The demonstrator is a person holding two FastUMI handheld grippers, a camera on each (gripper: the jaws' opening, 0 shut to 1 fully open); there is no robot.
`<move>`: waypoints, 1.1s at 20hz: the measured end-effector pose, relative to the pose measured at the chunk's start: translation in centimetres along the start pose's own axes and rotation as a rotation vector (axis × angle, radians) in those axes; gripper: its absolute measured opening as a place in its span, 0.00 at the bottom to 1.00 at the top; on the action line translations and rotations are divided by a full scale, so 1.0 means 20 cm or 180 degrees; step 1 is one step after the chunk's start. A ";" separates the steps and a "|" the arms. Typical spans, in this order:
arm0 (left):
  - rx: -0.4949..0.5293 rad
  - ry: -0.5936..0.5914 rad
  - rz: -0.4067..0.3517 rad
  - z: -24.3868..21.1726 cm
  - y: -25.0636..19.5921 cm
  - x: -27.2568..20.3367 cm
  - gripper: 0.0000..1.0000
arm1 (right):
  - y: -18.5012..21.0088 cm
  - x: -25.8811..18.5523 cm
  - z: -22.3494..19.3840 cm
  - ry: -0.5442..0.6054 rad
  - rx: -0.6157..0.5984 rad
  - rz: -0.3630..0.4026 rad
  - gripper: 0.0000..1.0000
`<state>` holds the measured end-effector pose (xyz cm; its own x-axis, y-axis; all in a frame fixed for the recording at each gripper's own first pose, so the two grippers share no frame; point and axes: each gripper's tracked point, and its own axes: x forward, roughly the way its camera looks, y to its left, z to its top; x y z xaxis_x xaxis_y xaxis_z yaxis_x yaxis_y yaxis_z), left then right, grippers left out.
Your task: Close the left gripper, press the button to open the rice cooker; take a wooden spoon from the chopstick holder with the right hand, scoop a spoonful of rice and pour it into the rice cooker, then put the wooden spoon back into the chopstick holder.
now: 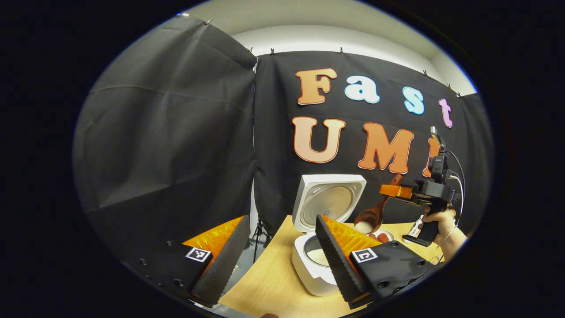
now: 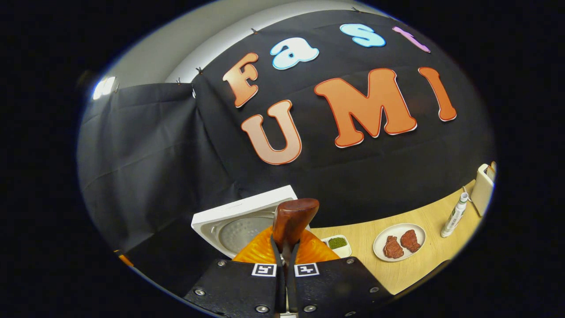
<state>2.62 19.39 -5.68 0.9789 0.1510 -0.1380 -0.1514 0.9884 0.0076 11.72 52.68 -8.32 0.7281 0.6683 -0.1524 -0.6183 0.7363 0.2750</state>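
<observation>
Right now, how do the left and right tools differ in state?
The left tool is open and holds nothing, low beside the rice cooker; the right tool is shut on the wooden spoon, raised. The spoon's bowl carries rice beside the open lid. Both are hand-held.

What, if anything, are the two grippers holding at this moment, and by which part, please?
The right gripper is shut on the wooden spoon, gripping its handle near the end. The left gripper is open and holds nothing.

Left gripper point(image 1: 282, 260): fingers spread wide apart. Right gripper point(image 2: 285, 247): fingers pinched together, raised and apparently tilted downward, held in a hand point(image 1: 437, 219) seen in left gripper view
</observation>
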 end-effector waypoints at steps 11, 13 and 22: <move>-0.0065 0.0028 0.0046 -0.04 0.06 0.01 1.00 | 0.23 -0.04 -0.04 -0.0123 -0.1066 0.0267 0.01; -0.0055 0.0029 0.0062 -0.04 0.06 0.01 1.00 | 0.27 -0.04 -0.06 -0.0118 -0.1199 0.0333 0.01; -0.0033 0.0031 0.0097 -0.05 0.05 -0.01 1.00 | 0.34 -0.10 -0.08 -0.0208 -0.1626 0.0487 0.01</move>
<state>2.21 20.26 -6.58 0.9724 0.1810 -0.1474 -0.1827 0.9832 0.0018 5.57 56.41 -7.66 0.6252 0.7761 -0.0827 -0.7722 0.5997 -0.2100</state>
